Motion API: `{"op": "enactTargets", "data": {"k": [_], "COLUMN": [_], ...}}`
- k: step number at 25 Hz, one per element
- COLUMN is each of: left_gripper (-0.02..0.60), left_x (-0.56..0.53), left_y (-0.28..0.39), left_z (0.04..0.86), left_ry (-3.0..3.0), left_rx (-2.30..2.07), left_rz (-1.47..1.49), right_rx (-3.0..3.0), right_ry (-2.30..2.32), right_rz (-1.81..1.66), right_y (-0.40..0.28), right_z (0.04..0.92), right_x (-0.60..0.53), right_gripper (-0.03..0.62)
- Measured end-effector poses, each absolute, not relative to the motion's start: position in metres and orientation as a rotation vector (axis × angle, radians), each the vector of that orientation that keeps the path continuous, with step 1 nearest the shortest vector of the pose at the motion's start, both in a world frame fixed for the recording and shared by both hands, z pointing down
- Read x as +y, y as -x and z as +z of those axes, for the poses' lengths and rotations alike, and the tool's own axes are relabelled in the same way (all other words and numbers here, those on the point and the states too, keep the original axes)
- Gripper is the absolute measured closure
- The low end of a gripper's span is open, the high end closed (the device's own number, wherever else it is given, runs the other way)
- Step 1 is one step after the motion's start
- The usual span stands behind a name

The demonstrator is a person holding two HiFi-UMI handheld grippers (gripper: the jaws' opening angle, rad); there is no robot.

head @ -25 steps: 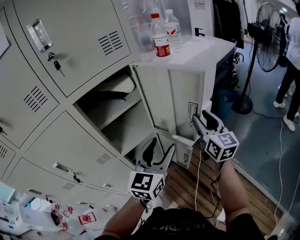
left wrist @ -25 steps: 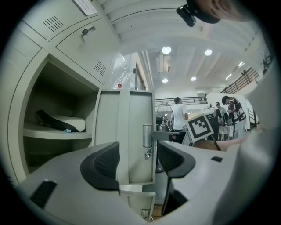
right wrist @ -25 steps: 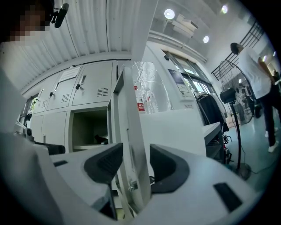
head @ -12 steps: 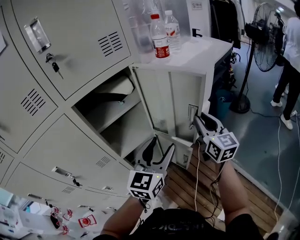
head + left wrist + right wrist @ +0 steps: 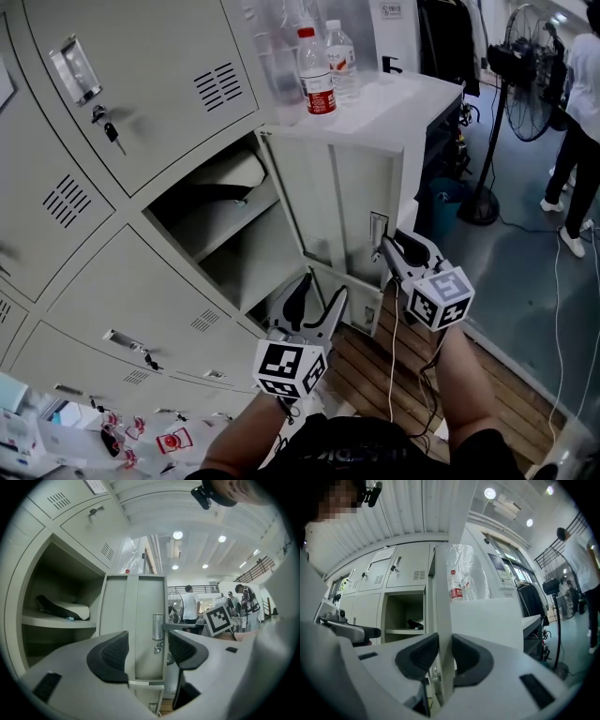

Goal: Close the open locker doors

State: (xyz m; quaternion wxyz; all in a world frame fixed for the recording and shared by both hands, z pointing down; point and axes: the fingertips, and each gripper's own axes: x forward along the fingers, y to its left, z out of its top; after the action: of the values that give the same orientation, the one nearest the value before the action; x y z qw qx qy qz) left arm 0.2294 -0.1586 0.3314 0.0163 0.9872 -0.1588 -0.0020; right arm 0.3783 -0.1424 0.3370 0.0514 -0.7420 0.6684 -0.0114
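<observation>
Nearest, the left hand-held gripper (image 5: 319, 298) hung released. Its dark-padded jaws stood wide apart with nothing between them, low in front of the locker bank and apart from the door. Just beyond it and to its right, the right hand-held gripper (image 5: 387, 247) was clenched on the pale grey metal locker door (image 5: 347, 202), at its free edge beside the small silver latch plate (image 5: 378, 225). Its jaws had just been closing. In the right gripper view the thin door edge (image 5: 440, 616) stood upright between the two pads, with both pressed against it.

The door stood swung out roughly square to the bank of lockers. It was hinged on its left, and its inner face showed long vertical folds. In the left gripper view it showed through the gap between the parted jaws, well ahead of them.

Left of the hinge lay the open locker compartment (image 5: 246, 251), divided by a grey shelf (image 5: 234, 223). A dark and white object (image 5: 232, 178) lay on that shelf; what it was could not be told.

Farther off, a white surface (image 5: 408, 103) above the door carried a red-labelled clear plastic bottle (image 5: 317, 75) and a second clear bottle (image 5: 343, 58) just beside it.
</observation>
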Motion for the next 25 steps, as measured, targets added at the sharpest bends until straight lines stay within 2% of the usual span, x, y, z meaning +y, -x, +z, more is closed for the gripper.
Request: {"op": "enactTargets", "data": {"k": [25], "left_gripper": [0.318], "left_x": [-0.132], "left_y": [-0.198], "left_z": [0.344], "left_ry": [-3.003], "left_rx": [-0.689], "left_rz": [-0.009], "right_rx": [2.315], "right_ry": [1.886], "right_rz": [-0.005], "right_y": [-0.314], "right_z": [0.337], "right_x": [-0.129], "right_gripper": [0.497]}}
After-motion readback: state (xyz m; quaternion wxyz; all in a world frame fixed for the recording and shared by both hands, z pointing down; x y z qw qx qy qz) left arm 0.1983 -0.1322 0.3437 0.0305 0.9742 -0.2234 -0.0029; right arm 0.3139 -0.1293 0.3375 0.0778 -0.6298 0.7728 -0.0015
